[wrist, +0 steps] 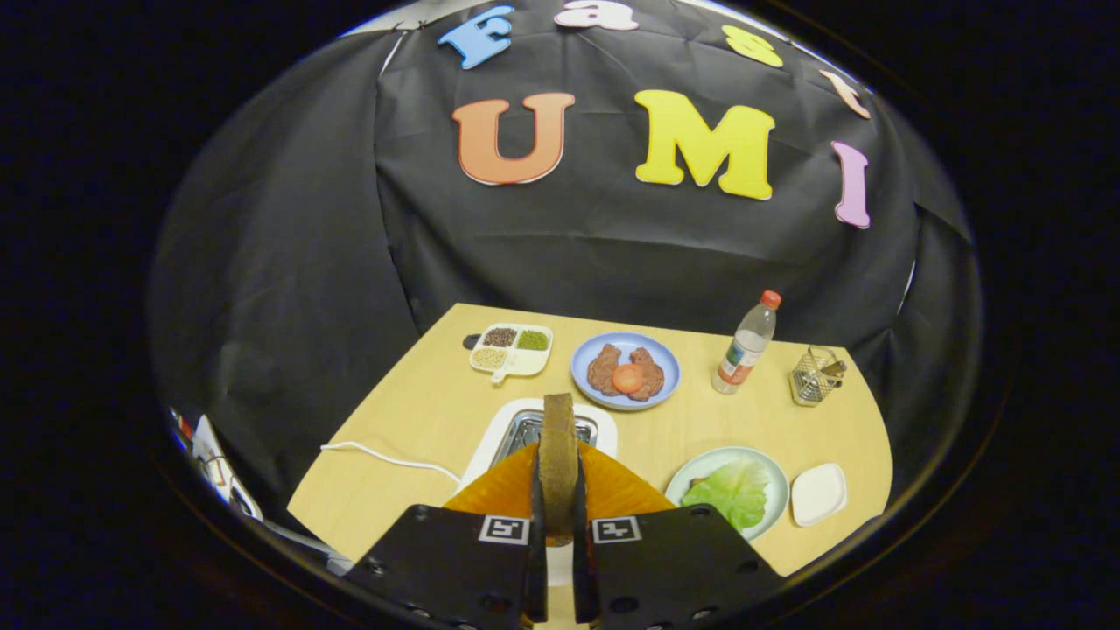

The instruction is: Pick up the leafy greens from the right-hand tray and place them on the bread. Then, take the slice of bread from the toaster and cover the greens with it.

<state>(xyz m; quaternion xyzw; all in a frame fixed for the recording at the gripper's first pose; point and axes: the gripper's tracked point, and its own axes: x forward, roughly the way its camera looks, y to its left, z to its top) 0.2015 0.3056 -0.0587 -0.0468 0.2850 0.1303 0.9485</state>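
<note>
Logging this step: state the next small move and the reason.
Probably carry the bread slice right, toward the green plate. The gripper is shut on the slice, edge-up above the toaster, and the leafy greens lie on that plate, waiting to be covered.

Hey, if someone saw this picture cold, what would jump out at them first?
First, the slice of bread, held edge-on between the fingers of the gripper, above the white toaster. Next, the bright leafy greens on the pale green plate, just right of the fingers. Beyond the toaster sits a blue plate with meat patties and a tomato slice.
</note>
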